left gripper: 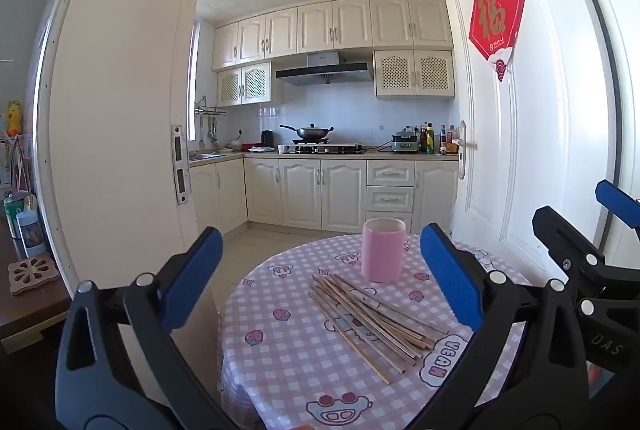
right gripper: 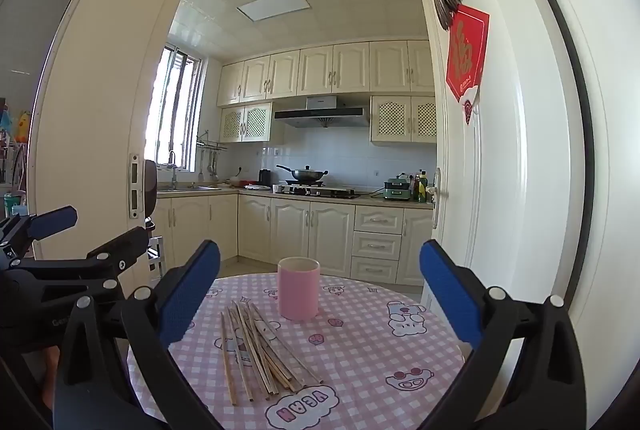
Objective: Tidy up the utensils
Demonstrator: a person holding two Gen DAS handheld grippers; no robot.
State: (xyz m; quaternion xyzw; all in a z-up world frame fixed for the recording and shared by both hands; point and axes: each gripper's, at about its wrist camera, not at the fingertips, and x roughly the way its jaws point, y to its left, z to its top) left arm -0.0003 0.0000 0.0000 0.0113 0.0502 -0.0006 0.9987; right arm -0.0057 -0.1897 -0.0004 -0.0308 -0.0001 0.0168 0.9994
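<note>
A round desk (left gripper: 280, 358) under a pink checked cloth fills the foreground, with an open kitchen doorway beyond it. On the cloth stands an upright pink cup (left gripper: 383, 249), empty as far as its rim shows, and just in front of it, on the near side, lies a loose pile of wooden chopsticks (left gripper: 372, 318), apparently not touching the cup. From the left wrist view the sticks run slantwise, their far ends near the cup's base and their near ends fanned out toward the lower right; from the right wrist view the same pile (right gripper: 256, 350) sits left of centre with its long axis running almost straight away from the camera toward the cup (right gripper: 299, 288). Both tools hover short of the pile, and neither seems clearly nearer, though the right one looks better lined up with the sticks' length. The left hand-held gripper (left gripper: 320, 278) has its jaws spread wide, holding and touching nothing. The right hand-held gripper (right gripper: 320, 294) is equally wide and empty. The likely first step is to close on some sticks across their long axis and lift them into the cup.
</note>
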